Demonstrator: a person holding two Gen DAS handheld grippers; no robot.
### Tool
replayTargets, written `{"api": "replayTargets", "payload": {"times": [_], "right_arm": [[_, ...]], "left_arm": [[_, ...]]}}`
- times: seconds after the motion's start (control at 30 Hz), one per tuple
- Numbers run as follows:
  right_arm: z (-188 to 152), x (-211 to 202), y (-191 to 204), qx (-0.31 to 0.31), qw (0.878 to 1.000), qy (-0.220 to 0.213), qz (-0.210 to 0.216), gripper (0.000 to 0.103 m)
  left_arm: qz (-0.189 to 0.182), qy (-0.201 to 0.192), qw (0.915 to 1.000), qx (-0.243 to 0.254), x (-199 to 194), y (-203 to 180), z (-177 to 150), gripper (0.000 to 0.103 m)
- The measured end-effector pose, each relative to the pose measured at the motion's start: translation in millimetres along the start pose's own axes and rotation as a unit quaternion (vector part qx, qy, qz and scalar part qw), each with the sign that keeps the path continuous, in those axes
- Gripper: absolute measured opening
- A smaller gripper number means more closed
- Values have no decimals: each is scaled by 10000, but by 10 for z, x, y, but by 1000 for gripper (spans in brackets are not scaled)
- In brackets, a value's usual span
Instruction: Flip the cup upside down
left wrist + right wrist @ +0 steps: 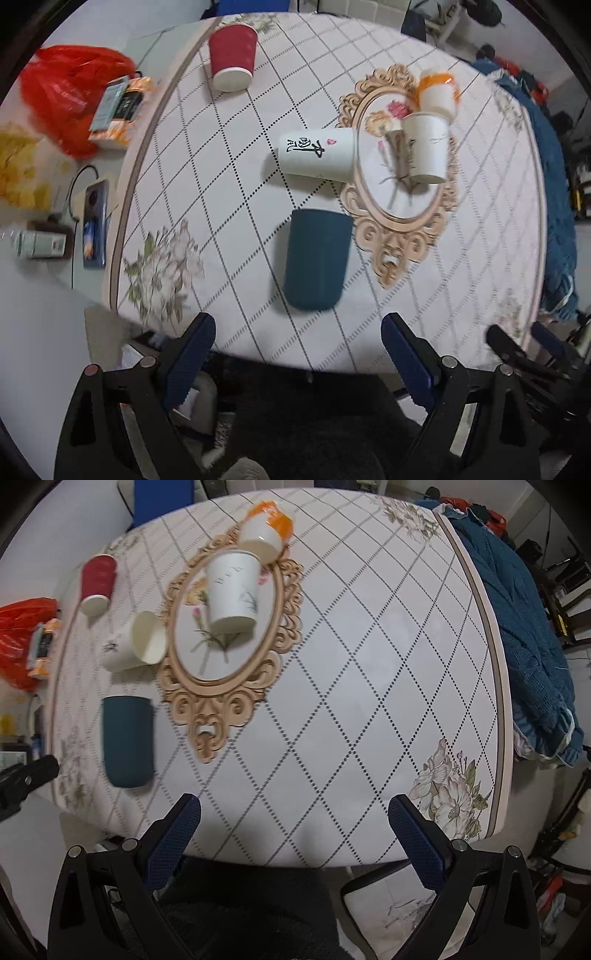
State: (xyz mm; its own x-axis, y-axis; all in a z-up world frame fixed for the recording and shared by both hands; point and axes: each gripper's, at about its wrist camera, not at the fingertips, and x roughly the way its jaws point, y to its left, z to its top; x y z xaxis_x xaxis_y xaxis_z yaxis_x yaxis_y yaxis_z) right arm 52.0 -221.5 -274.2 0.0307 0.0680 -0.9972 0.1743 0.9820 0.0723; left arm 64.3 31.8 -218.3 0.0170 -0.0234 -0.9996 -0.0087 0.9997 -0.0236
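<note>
Five cups sit on the round tabletop [229, 206], whose cloth carries a diamond grid, flower prints and an ornate oval frame motif [400, 162]. The left tool [299, 354] hangs above the near edge with its blue-padded fingers spread wide and nothing between them; the teal cup [314, 258] stands just beyond that gap, its closed end upward, so it already looks inverted. Beyond it a white cup with black lettering [317, 155] lies on its side — its open mouth faces the oval frame and, seen from the right wrist, shows a pale cream inside. A plain white cup [424, 147] stands on the oval, and an orange-and-white cup [437, 92] leans against it at the far rim of the frame. A red cup [232, 55] stands apart near the far left edge. The right tool [295, 827] also hovers over the near edge, fingers spread and holding nothing, well apart from every cup. Off the table to the left lies a red plastic bag [62, 99]; a blue blanket [524, 635] is heaped at the right.
</note>
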Motion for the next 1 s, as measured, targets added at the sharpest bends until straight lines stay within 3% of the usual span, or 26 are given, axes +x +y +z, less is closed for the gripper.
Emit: {"api": "replayTargets", "payload": {"times": [0.23,0.47,0.6,0.73,0.87,1.0], "right_arm": [[-177,-334,6,40,9997,-136,223,103],[-328,-608,52,90,9993,-341,142,103],[-378,-636,189,157,9992,-360,105,103],[-366,-612,473,94,9992,-373,133,103],[-306,-490,813,26,9994,-259,223,103],[-245,-306,1157,-14,9996,-91,259,103]], "left_arm": [[-106,-323,9992,228,-443,-194,-301,92],[-176,-478,9973,524,-509,-162,-412,92],[-80,-710,9965,429,-502,144,-350,92],[130,-907,9957,134,-379,599,-244,99],[360,-876,9952,-227,-165,1057,-193,99],[363,-650,9963,-429,106,1410,-205,99]]}}
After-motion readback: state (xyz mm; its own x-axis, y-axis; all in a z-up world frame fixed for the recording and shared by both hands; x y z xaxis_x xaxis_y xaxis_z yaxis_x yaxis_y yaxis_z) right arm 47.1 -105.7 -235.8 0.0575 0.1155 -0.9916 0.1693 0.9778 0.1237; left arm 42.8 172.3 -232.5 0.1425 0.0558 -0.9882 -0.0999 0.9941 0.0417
